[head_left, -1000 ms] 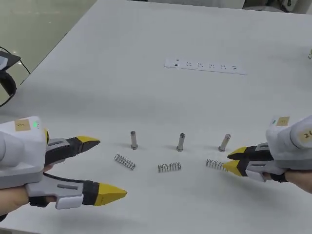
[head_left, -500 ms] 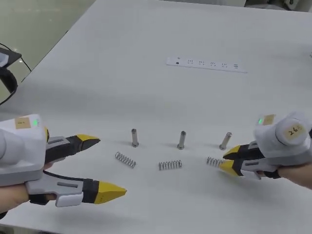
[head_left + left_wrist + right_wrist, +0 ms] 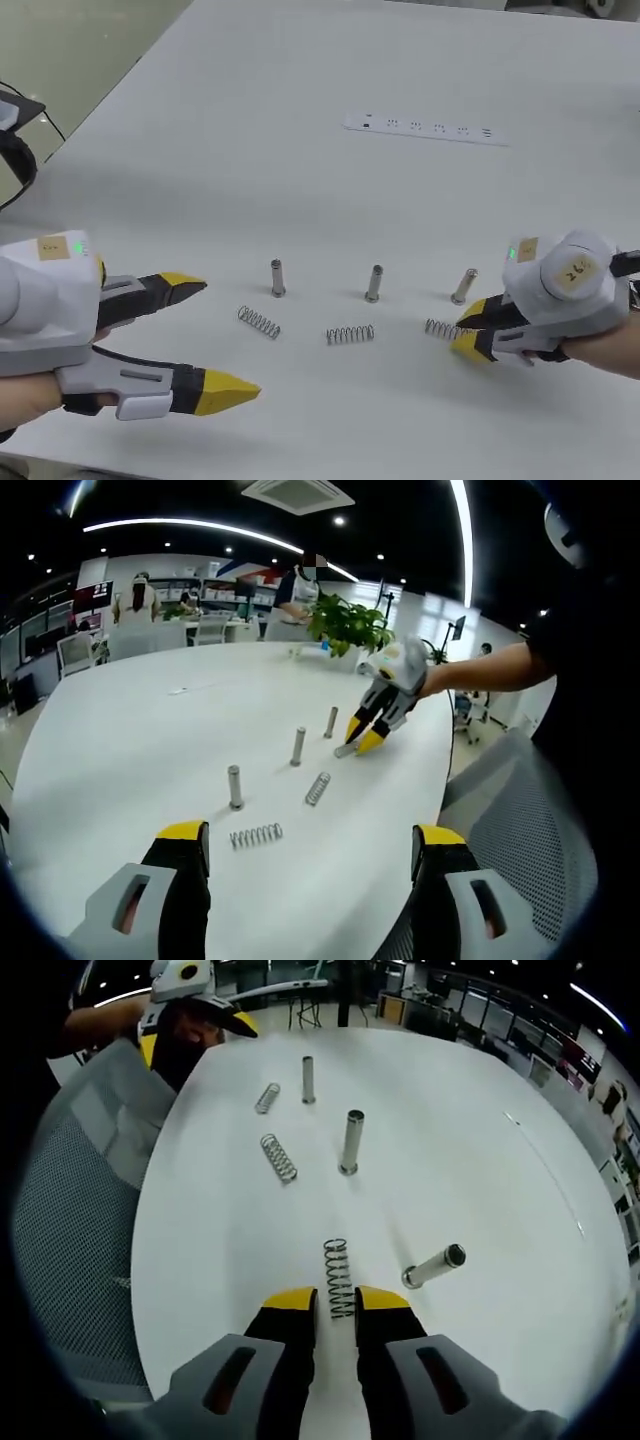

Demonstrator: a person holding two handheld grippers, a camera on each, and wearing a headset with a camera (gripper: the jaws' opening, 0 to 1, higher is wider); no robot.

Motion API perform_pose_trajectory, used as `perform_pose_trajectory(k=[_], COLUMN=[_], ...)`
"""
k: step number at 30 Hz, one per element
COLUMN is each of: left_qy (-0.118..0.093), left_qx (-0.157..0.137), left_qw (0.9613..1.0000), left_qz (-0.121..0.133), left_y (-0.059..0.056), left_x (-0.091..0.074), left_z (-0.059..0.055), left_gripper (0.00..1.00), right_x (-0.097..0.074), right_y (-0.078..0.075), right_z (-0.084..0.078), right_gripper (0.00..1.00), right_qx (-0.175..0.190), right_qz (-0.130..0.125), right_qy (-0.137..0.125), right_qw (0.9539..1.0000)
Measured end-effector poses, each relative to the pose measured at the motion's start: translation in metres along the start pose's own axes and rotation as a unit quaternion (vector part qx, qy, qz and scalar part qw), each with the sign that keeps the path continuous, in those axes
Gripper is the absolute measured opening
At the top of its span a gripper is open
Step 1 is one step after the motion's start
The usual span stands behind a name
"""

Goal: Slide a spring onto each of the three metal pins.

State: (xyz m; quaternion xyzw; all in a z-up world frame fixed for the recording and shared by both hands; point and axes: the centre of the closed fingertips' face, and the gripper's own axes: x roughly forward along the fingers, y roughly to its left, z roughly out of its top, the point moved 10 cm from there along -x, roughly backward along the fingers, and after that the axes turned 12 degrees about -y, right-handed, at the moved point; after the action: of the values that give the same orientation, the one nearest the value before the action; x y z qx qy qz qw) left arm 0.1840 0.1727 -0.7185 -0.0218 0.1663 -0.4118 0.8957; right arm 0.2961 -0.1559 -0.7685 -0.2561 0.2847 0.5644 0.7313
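Observation:
Three metal pins stand in a row on the white table: left pin (image 3: 277, 278), middle pin (image 3: 374, 283), right pin (image 3: 464, 285). A spring lies in front of each: left spring (image 3: 258, 321), middle spring (image 3: 349, 334), right spring (image 3: 440, 328). My right gripper (image 3: 467, 328) is low on the table. Its jaws are a narrow gap apart around the near end of the right spring (image 3: 338, 1278), with thin slivers of table showing on both sides. My left gripper (image 3: 210, 338) is wide open and holds nothing, just left of the left spring (image 3: 256, 834).
A white power strip (image 3: 427, 129) lies farther back on the table. A black cable (image 3: 15, 150) hangs past the table's left edge. A mesh office chair (image 3: 80, 1210) stands at the near edge. People and a plant (image 3: 345, 625) are beyond the far side.
My right gripper has slid left along the table, so the right spring's end now lies between its jaws. The left gripper has stayed put and open.

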Motion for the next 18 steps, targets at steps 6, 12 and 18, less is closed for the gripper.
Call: perform_pose_trajectory(k=[6, 12, 18], left_qy=[-0.001, 0.000, 0.000], left_qx=[0.001, 0.001, 0.000], left_qw=[1.0000, 1.0000, 1.0000], left_qz=[-0.001, -0.002, -0.007], left_y=[-0.0003, -0.0014, -0.0037], left_x=[0.0005, 0.0002, 0.0025], left_z=[0.0008, 0.0008, -0.0003], left_gripper=[0.80, 0.79, 0.79], right_x=[0.0029, 0.0045, -0.0022], right_y=[-0.0013, -0.0015, 0.0003], right_z=[0.0001, -0.0012, 0.0055], right_gripper=[0.12, 0.09, 0.08], right_qx=[-0.001, -0.009, -0.013], right_qz=[0.002, 0.008, 0.008], right_qy=[0.004, 0.010, -0.001], right_qw=[1.0000, 0.9999, 0.9999])
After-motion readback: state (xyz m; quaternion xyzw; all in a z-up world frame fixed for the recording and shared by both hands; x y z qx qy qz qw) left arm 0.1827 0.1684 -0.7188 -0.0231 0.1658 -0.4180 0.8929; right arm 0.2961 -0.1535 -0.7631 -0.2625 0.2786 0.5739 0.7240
